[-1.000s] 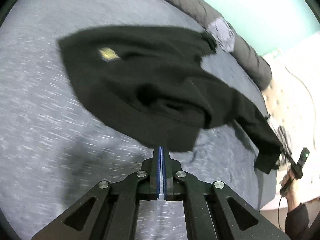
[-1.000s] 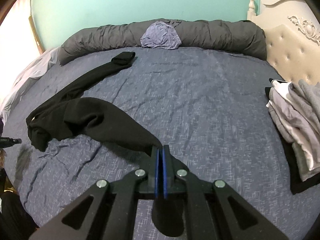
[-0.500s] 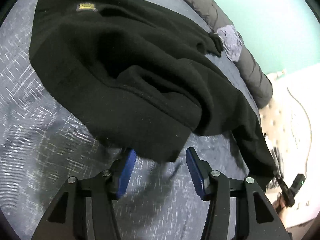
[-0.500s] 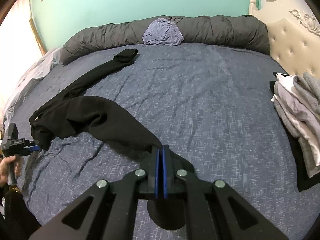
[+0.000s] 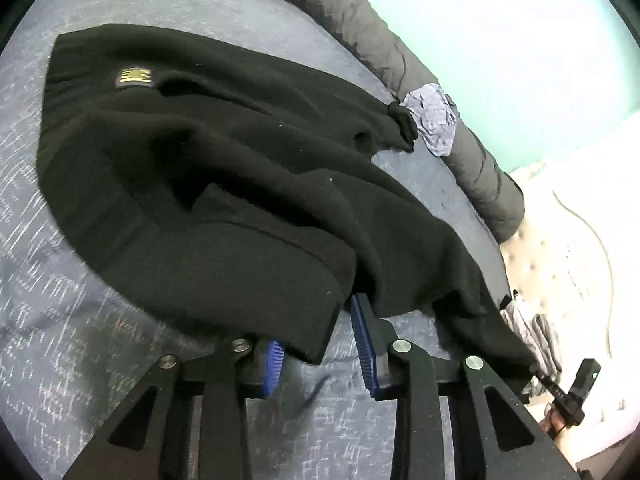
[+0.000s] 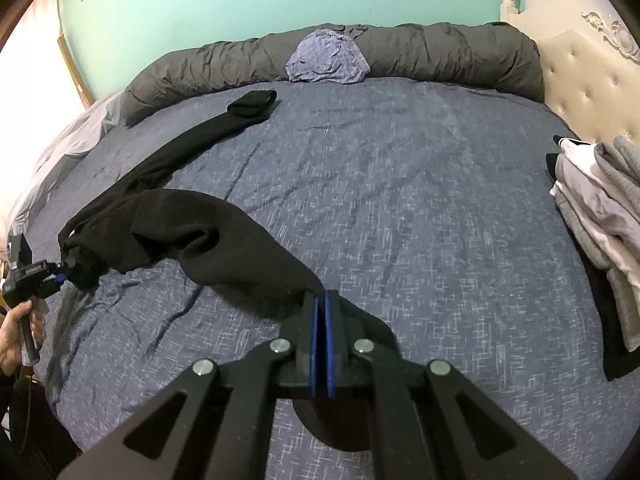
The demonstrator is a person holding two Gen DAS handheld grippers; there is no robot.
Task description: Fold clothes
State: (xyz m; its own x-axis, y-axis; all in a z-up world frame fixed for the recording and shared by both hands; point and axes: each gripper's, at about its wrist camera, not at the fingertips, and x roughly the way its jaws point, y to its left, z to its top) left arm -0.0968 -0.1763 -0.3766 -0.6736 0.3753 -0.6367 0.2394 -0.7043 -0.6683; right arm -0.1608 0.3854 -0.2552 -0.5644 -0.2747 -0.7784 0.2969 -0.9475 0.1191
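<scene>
We hold our left gripper (image 5: 320,344) apart at the black sweater's (image 5: 224,184) hem on the bed (image 6: 400,200), our right gripper (image 6: 320,344) clamped on its sleeve.

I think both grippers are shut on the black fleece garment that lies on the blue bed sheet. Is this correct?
Not quite. Only the right gripper is shut on the black fleece garment. The left gripper is open: in the left wrist view its blue-padded fingers stand apart, with the garment's hem hanging between them. The garment does lie on the blue bed sheet.
</scene>
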